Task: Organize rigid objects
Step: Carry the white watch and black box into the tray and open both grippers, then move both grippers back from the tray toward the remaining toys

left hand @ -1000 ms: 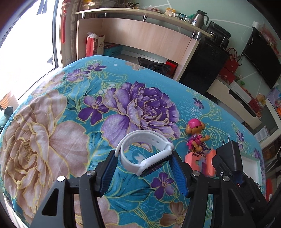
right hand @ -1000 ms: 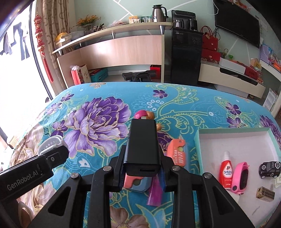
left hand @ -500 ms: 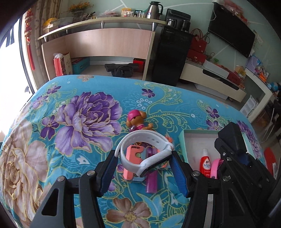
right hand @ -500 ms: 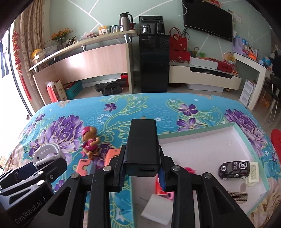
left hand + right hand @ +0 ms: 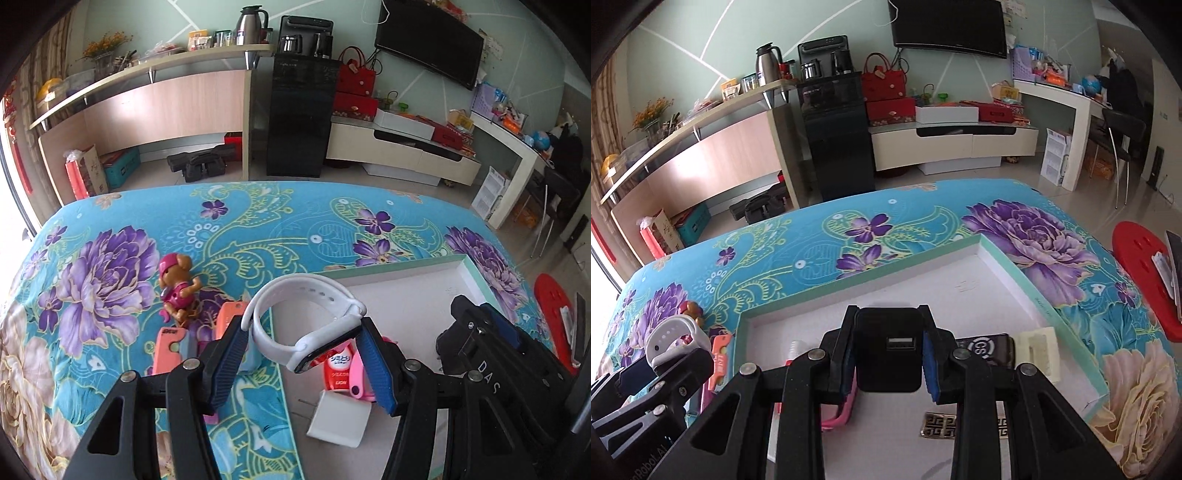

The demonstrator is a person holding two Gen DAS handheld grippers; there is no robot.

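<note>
On the flowered bedspread (image 5: 258, 229), the white tray (image 5: 1004, 266) already holds a toy car (image 5: 986, 349), a red bottle (image 5: 338, 371) and a pink watch (image 5: 356, 373). Left gripper (image 5: 301, 354) clamps a white smartwatch (image 5: 306, 321) over its edge; right gripper (image 5: 888, 363) pinches a black charger (image 5: 888, 354) above it. The toy pup (image 5: 177, 291) and orange cutters (image 5: 168, 349) lie outside the tray.

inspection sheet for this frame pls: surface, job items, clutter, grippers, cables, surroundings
Surface: table with floral cloth; white tray on it.
Job's things: white watch and black charger held over tray; in tray, red bottle, pink watch, toy car.
Clutter: dog figure, orange holders on cloth left of tray.
Grippers: left gripper shut on white watch; right gripper shut on black charger.
Cables: nothing seen on the table.
Surroundings: TV, black cabinet, red stool.
</note>
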